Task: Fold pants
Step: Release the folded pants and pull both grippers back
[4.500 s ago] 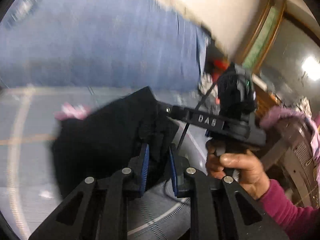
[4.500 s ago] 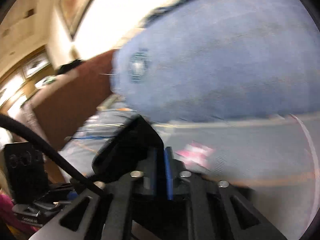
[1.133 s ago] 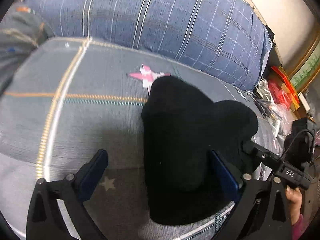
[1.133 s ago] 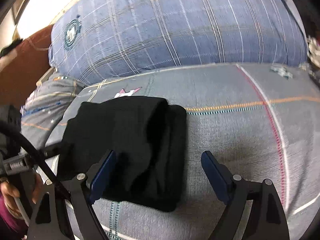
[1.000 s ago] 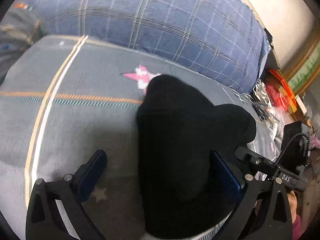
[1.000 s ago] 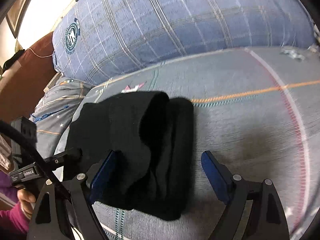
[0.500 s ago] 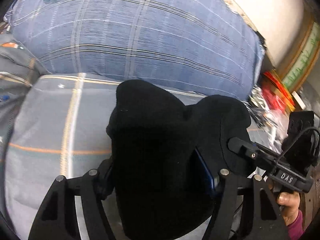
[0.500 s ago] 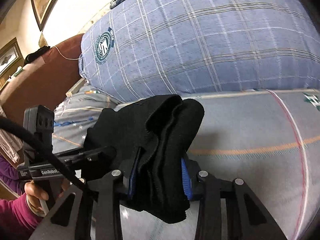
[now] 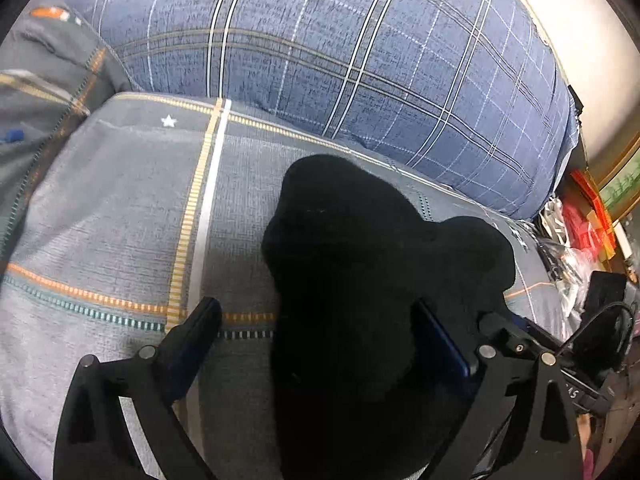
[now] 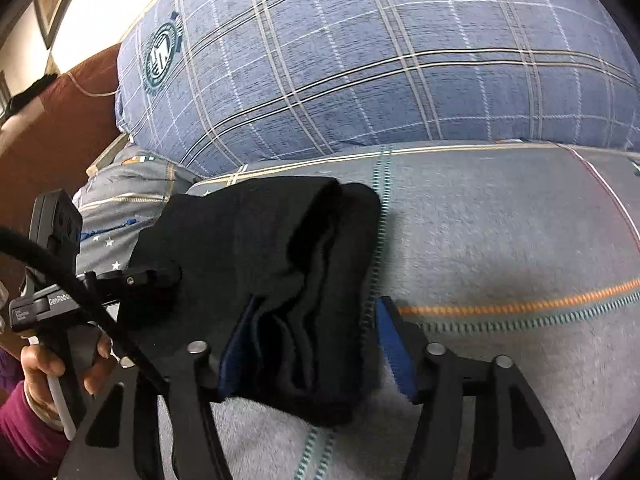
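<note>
The black pants lie folded into a thick bundle on the grey bedspread. My left gripper is open, its blue-padded fingers on either side of the bundle's near end. In the right wrist view the pants show stacked layers at their near edge. My right gripper is open too, its fingers standing apart on either side of that edge. The left gripper's body and the hand holding it show at the bundle's left side.
A big blue plaid pillow lies along the far side of the bed, also seen in the right wrist view. A rumpled grey sheet is at the left. Cluttered red items and bags sit past the bed's right edge.
Half a second ago both grippers were shut on the bundle and held it up. Now both have opened and the pants rest on the bedspread, nearer the pillow than a second ago.
</note>
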The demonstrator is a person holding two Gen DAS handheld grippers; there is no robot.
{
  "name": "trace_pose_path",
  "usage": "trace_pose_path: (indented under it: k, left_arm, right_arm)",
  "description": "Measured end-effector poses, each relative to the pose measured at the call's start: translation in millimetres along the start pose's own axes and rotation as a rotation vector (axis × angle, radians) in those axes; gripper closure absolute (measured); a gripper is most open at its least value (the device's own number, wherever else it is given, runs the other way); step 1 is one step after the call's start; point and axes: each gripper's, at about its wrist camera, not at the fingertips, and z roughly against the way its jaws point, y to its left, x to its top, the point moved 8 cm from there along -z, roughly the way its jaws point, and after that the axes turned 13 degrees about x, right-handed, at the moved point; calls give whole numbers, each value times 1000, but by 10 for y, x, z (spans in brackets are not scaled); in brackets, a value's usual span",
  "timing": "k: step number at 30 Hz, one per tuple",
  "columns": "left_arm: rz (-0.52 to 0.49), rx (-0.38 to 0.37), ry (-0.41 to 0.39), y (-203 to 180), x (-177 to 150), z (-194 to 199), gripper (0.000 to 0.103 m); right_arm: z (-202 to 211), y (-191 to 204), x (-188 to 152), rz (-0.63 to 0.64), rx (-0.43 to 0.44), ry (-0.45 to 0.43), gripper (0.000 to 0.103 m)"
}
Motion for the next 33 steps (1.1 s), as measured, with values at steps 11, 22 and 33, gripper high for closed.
trace_pose_path:
  k: [11,22,33]
  left_arm:
    - [-44,185,-170,-70,84,561,7]
    - [-57,288,-300,-21,-102,1097,7]
    - [-88,352,-360,-36,-264,1432,7]
  right_arm:
    - [340,576,139,126,-38,-88,30]
    - [433,965,46,175,-78,-117,16]
    - [605,1066,-52,180,-89,-135,12]
